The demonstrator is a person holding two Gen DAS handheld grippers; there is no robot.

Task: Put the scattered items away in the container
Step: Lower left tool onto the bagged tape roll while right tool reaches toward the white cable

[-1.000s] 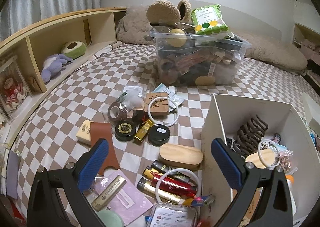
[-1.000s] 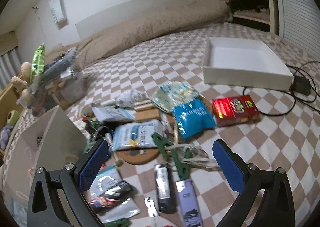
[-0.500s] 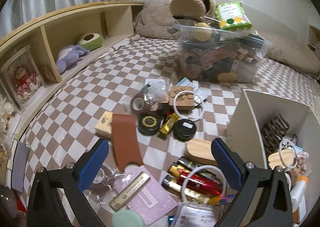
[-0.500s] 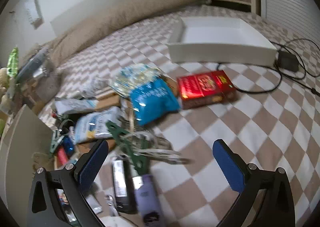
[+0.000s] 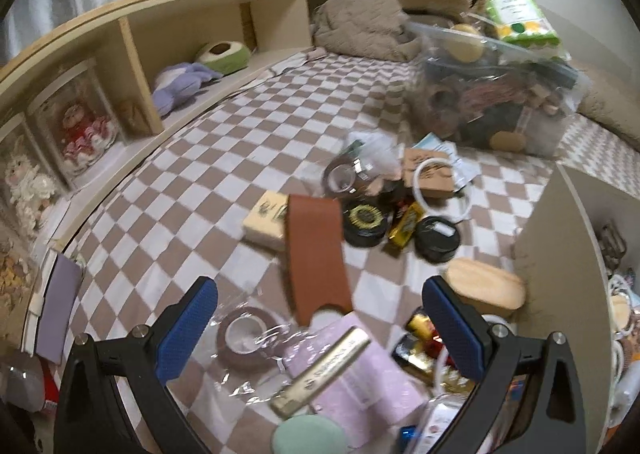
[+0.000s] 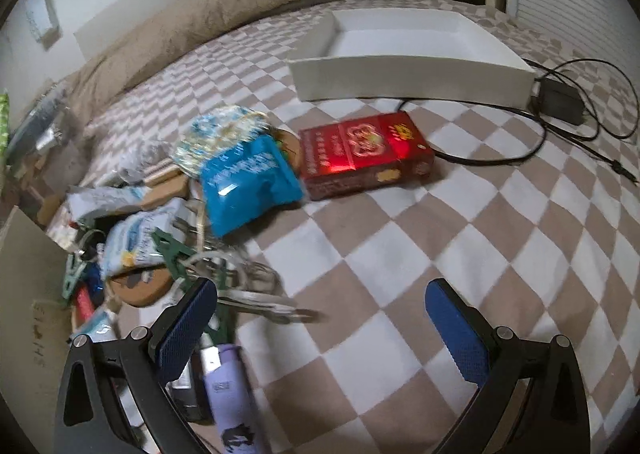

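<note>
— Both grippers have swung since a second ago: the left gripper (image 5: 320, 328) has turned leftward, so the white container (image 5: 560, 254) has slid to the right edge of its view, and the right gripper (image 6: 322, 328) has turned rightward, bringing the red box (image 6: 364, 156) nearer the middle.

— Is either holding anything?

— No. Both stand wide open with nothing between the blue pads.

— So which step is this?

— I judge it a search for the next pick. Some things already lie in the container, a dark hair claw (image 5: 612, 242) among them, but most are scattered on the checked bed cover.

— What lies closest to the left one?

— A brown leather strip (image 5: 316, 254), a tape roll (image 5: 244, 336) in clear wrap, and a gold bar (image 5: 320, 370) on a pink card, all near its fingers.

— And the right?

— A blue packet (image 6: 246, 184) left of the red box, a purple tube (image 6: 232, 402) by its left finger. Bare cover lies between its fingers.

— Next move?

— Probably settling on one item, lowering so the pads straddle it, then closing. The strip is flat, so it may need pinching at an edge.
</note>
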